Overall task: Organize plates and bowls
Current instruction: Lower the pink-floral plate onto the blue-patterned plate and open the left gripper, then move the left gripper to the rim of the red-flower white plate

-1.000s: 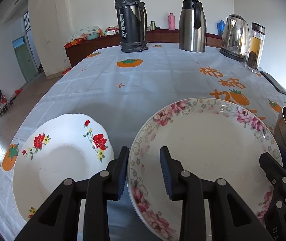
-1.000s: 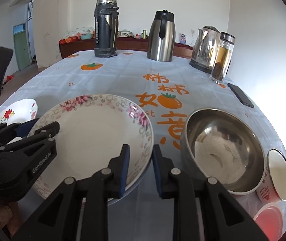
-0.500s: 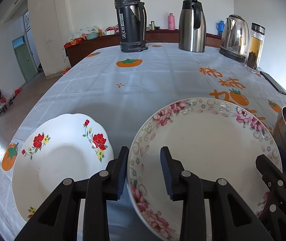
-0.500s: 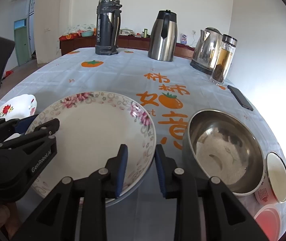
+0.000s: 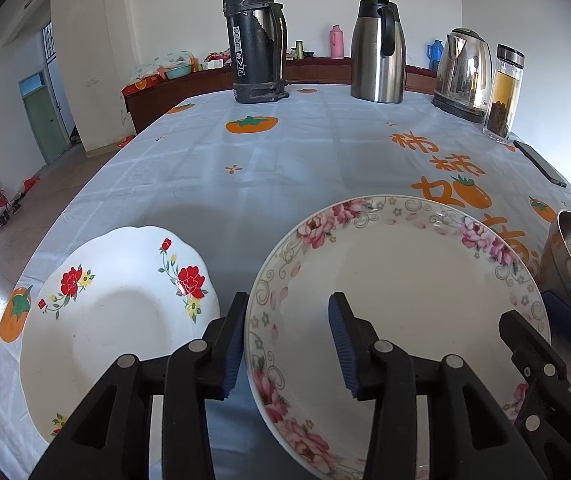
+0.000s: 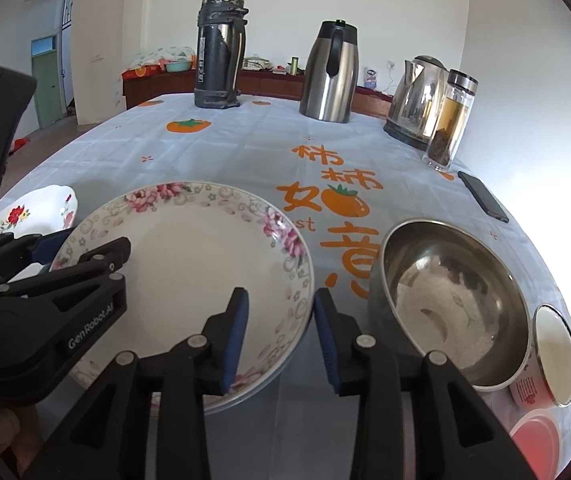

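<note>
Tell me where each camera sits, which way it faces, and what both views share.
Left wrist: on the left gripper, looking down across the table; jaws opening astride the pink-flowered plate rim, red-flowered plate beside.
Right wrist: on the right gripper, same direction; jaws opening astride that plate's other rim, steel bowl alongside.
Shared: both plates, bowl, each other's gripper.

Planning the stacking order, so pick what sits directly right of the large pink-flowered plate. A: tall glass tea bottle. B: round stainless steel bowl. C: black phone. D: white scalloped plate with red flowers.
B: in the right wrist view the round stainless steel bowl stands just right of the large pink-flowered plate, on the persimmon-print tablecloth.
</note>
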Demonstrator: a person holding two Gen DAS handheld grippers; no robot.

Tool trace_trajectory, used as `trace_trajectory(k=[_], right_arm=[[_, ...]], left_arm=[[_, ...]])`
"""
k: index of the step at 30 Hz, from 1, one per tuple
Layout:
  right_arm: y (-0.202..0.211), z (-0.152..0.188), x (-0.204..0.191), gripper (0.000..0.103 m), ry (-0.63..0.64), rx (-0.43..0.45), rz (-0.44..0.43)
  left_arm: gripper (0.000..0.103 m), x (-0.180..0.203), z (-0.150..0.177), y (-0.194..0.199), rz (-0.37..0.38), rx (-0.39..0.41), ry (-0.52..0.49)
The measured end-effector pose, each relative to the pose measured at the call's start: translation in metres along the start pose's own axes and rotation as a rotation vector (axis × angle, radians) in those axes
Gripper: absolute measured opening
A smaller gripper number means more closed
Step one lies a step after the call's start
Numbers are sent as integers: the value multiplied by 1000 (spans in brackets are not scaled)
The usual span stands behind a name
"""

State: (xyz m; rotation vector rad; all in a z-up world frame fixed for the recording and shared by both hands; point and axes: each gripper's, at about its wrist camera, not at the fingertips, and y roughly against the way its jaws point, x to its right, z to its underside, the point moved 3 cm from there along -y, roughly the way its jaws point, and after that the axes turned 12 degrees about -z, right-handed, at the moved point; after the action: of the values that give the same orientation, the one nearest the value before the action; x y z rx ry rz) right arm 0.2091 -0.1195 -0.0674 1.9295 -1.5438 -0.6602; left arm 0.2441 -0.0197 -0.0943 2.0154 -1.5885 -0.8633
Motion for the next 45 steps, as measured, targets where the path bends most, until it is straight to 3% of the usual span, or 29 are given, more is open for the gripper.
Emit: trace_trajectory(k=[3, 22, 25, 28, 36, 42, 45], right_arm=[[0, 0, 0, 36, 2, 0, 1], [9, 0, -5, 57, 14, 55, -5], [13, -1, -5, 58, 16, 74, -3], [15, -2, -7, 60, 26, 90, 1], [22, -2, -14, 60, 63, 129, -7], [32, -1, -16, 58, 74, 186, -66], [37, -1, -19, 44, 95, 217, -105]], left_arm=[[59, 1, -1, 2, 16, 12, -2], [62, -6, -1, 11, 54, 57, 35], [71, -10, -1, 14, 45, 74, 57], [72, -15, 0, 19, 50, 101, 84], [73, -30, 1, 31, 35, 165, 160], [73, -60, 11, 44, -52, 212, 252], [73, -80, 15, 50, -118, 223, 260]])
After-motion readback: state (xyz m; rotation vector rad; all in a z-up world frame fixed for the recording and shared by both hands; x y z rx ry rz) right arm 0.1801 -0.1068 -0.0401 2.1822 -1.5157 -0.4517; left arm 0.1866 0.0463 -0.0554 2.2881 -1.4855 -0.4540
